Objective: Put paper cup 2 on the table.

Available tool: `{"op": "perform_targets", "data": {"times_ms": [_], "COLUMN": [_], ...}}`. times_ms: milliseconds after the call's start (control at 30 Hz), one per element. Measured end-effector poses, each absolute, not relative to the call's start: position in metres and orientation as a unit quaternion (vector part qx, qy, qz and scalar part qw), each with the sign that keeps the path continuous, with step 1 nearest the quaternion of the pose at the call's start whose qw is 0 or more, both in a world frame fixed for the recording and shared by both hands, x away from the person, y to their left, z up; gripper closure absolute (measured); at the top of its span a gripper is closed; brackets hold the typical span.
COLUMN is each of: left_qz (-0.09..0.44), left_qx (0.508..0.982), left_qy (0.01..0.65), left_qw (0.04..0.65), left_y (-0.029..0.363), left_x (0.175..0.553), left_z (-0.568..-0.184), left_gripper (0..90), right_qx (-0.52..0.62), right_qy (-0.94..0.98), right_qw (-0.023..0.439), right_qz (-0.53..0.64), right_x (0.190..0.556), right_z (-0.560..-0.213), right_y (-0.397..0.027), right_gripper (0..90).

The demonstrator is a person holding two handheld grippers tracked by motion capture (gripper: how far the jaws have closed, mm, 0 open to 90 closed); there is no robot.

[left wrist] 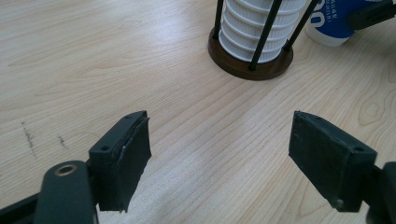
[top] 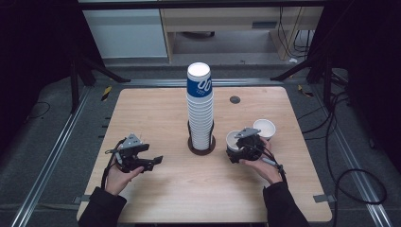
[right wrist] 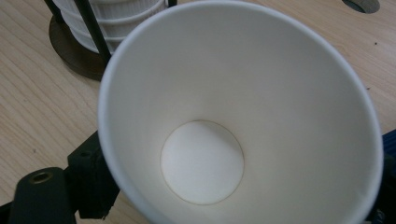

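Stack: in its holder, mid-table.
Left gripper: left of holder, well apart.
Near cup: right of holder, between the right gripper's jaws.
Far cup: just right of and behind the near cup.

high view: above the near edge, looking forward and down on the table.
left gripper view: low, close, facing the cup stack.
right gripper view: very close, looking into a cup.
shared: the stack.

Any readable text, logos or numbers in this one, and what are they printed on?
"00": large white figures on the blue band of the top cup of the stack.
Small white lettering on the blue cup standing beside the cup holder: cut off and blurred, unreadable.
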State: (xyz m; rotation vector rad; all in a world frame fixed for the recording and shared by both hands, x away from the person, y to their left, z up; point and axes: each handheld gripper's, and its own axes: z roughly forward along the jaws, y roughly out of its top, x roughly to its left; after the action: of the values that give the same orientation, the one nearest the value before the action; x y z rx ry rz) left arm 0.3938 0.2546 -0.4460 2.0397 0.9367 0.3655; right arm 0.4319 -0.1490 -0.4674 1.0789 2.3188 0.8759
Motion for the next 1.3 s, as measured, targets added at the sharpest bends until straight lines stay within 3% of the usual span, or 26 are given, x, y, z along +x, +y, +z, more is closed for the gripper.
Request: {"op": "perform_targets", "data": {"times_ms": [633, 1300], "left_qz": [0.146, 0.145], "left_qx": [0.811, 0.812], "left_qy": [0.379, 0.388], "left_qw": [0.422, 0.410], "left_y": [0.259, 0.265], "left_x": [0.393, 0.397], "left_z": [-0.445, -0.450], "left_gripper": [19.1, 15.4], "right_qx": [0.398, 0.406], "right_qy": [0.816, 0.808], "right_qw": [0.243, 0.225], "right_qz": [0.343, 0.363], "right_x": [0.406, 0.367], "right_z": [-0.447, -0.445], "right_y": [-0.163, -0.190], "right_gripper": [4.5, 2.9]}}
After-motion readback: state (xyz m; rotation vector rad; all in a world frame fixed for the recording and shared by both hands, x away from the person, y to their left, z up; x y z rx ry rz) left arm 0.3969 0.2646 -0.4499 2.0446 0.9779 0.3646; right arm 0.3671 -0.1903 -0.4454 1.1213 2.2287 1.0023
